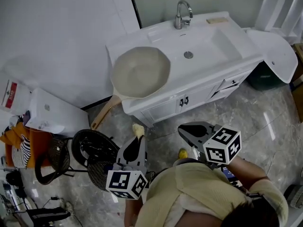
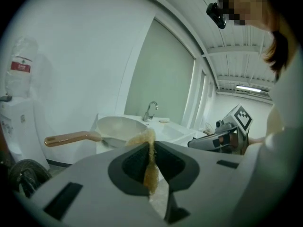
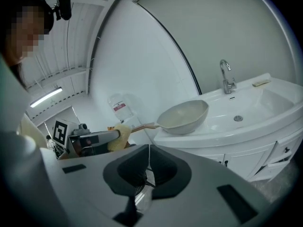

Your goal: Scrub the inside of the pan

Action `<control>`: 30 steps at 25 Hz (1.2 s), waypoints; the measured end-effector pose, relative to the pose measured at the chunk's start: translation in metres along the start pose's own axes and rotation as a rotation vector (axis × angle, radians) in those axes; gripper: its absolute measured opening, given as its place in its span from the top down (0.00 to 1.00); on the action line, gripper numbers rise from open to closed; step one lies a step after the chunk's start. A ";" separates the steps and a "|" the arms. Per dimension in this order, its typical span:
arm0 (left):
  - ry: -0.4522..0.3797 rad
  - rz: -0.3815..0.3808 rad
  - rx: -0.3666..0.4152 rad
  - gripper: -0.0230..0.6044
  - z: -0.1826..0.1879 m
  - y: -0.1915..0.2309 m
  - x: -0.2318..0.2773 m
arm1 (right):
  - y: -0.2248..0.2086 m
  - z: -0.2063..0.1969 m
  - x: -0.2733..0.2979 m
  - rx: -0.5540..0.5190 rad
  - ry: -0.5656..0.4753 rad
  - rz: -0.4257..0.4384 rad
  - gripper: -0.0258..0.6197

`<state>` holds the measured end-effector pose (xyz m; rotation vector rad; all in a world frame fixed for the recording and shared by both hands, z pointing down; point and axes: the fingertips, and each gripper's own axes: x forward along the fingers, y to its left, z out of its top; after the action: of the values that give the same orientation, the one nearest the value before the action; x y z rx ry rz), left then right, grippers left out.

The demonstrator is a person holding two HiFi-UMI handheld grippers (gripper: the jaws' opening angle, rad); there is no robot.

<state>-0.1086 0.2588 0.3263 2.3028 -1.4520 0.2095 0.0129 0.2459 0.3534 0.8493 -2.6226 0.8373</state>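
A cream pan (image 1: 140, 72) with a wooden handle (image 1: 105, 111) rests on the left end of the white vanity counter (image 1: 222, 63), beside the basin. Both grippers hang low in front of the cabinet, well short of the pan. My left gripper (image 1: 138, 137) is shut on a yellow sponge (image 1: 138, 129), which sticks out past the jaws. In the left gripper view the sponge (image 2: 151, 169) is squeezed thin in the left gripper (image 2: 150, 148), with the pan (image 2: 120, 126) ahead. My right gripper (image 1: 184, 129) is shut and holds nothing; the right gripper (image 3: 148, 148) points toward the pan (image 3: 184, 116).
A faucet (image 1: 182, 14) stands behind the sink basin (image 1: 208, 46). A white toilet tank (image 1: 52, 110) and a black round stand (image 1: 94, 148) sit left of the cabinet. A dark bin (image 1: 265, 77) is at the right. Clutter fills the far left floor.
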 end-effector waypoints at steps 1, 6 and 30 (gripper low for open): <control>-0.001 0.006 0.004 0.83 0.001 -0.002 0.006 | -0.004 0.000 0.000 -0.003 0.006 0.007 0.91; -0.019 0.034 0.021 0.83 0.011 -0.010 0.031 | -0.029 0.003 -0.004 -0.014 0.019 0.020 0.91; 0.007 0.072 0.156 0.83 0.077 0.049 0.135 | -0.116 0.084 0.047 -0.040 -0.050 -0.069 0.91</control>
<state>-0.0990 0.0969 0.3147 2.3697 -1.5673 0.3626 0.0400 0.0976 0.3566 0.9559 -2.6266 0.7533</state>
